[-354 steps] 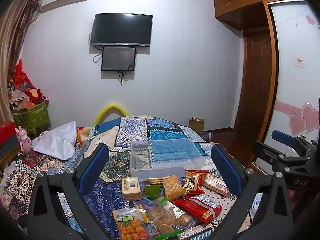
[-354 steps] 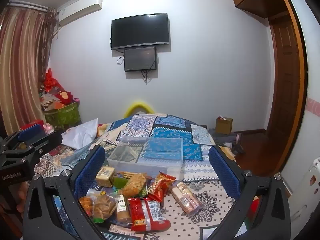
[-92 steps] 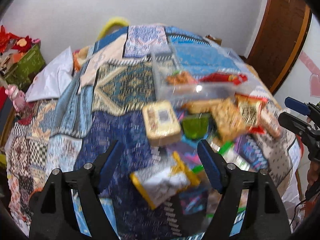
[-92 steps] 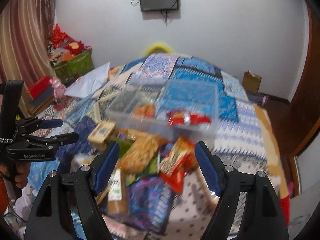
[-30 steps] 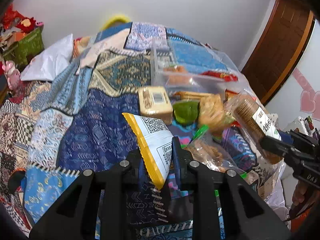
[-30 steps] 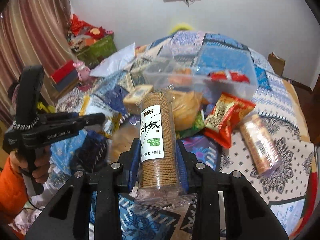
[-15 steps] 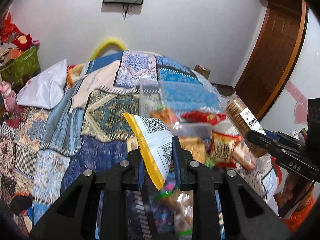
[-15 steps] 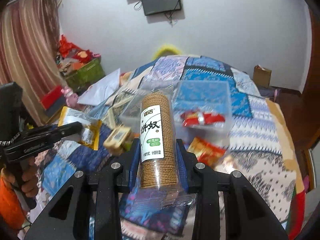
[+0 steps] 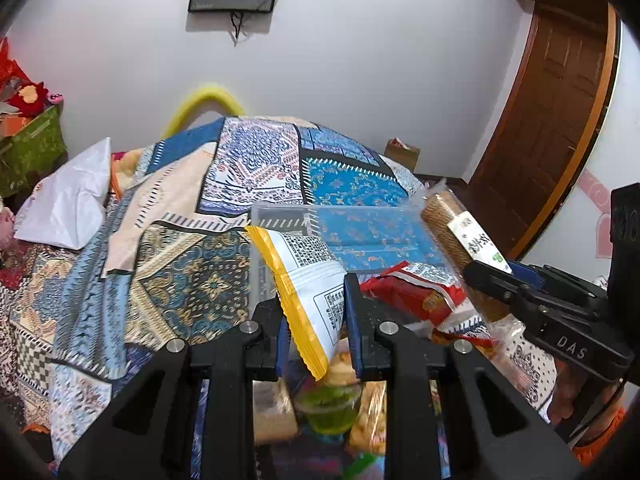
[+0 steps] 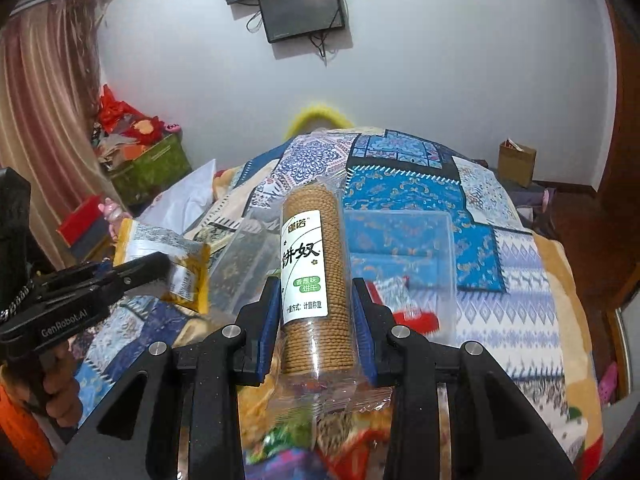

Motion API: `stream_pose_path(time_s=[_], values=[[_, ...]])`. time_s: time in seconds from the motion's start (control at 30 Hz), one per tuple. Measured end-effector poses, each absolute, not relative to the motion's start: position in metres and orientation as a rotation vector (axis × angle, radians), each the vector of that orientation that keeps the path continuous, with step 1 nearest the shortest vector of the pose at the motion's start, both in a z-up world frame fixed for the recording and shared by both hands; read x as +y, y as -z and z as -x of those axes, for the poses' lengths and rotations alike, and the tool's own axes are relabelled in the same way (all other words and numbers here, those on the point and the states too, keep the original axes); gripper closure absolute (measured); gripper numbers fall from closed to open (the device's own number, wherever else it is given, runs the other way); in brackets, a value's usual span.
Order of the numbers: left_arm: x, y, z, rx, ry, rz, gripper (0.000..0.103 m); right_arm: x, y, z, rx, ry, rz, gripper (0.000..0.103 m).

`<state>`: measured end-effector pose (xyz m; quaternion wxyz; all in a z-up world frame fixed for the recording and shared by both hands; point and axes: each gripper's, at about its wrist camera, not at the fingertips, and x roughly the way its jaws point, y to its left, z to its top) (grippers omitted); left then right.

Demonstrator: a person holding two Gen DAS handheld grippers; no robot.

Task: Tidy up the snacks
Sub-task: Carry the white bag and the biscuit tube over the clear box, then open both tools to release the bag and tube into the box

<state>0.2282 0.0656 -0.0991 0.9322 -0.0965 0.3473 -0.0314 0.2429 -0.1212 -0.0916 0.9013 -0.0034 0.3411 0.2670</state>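
Between the blue pads of the left gripper (image 9: 316, 320) a white snack bag with a yellow edge (image 9: 310, 280) is pinched; the pads press on its lower part and the bag rises above the fingers toward the clear plastic box (image 9: 280, 216). Beyond these fingers, the left wrist view shows inside the box a red packet (image 9: 416, 292), which lies to the right of the fingertips. Below the fingers, close to the camera, a green jelly cup (image 9: 330, 404) and some other packets lie on the patterned blanket (image 9: 192, 276), partly hidden and blurred.

The right gripper (image 10: 316, 320) holds a tube of round biscuits (image 10: 310, 264) with a white label; its pads press on both sides of the lower part, and the tube stands up past the fingertips in front of the box (image 10: 400, 248). Only this view shows the label from the front, and the red packet (image 10: 416, 320) appears just right of the right finger, through the box wall.

Each view shows also the other gripper from the side: the left wrist view has the right gripper (image 9: 476, 274) with the tube (image 9: 460, 232) at its right edge, and the right wrist view has the left gripper (image 10: 160, 260) with the bag (image 10: 168, 256) at its left, held by a hand (image 10: 60, 396).
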Motion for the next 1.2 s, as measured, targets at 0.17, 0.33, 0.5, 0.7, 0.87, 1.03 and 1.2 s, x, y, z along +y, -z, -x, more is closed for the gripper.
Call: stream_pose_path(time_s=[0.17,0.33,0.5,0.7,0.87,1.03,1.2], values=[[0.06,0.118,-0.257,0.746,0.066,0.185,0.08,-0.106,0.105,-0.266,0.747,-0.558,0.039,0.072],[0.059,0.137,-0.277,0.783,0.065,0.184,0.08,-0.093,0.121,-0.282,0.793,-0.554,0.081,0.072],[0.059,0.152,-0.29,0.82,0.07,0.19,0.08,-0.087,0.134,-0.296,0.843,-0.552,0.095,0.072],[0.061,0.163,-0.297,0.851,0.068,0.215,0.079,-0.076,0.144,-0.302,0.885,-0.551,0.135,0.071],[0.063,0.164,-0.295,0.878,0.056,0.221,0.07,-0.072,0.148,-0.299,0.89,-0.539,0.17,0.069],[0.066,0.152,-0.283,0.854,0.039,0.231,0.05,-0.079,0.137,-0.292,0.873,-0.549,0.163,0.067],[0.068,0.133,-0.268,0.826,0.026,0.222,0.047,-0.09,0.116,-0.275,0.814,-0.546,0.15,0.056]])
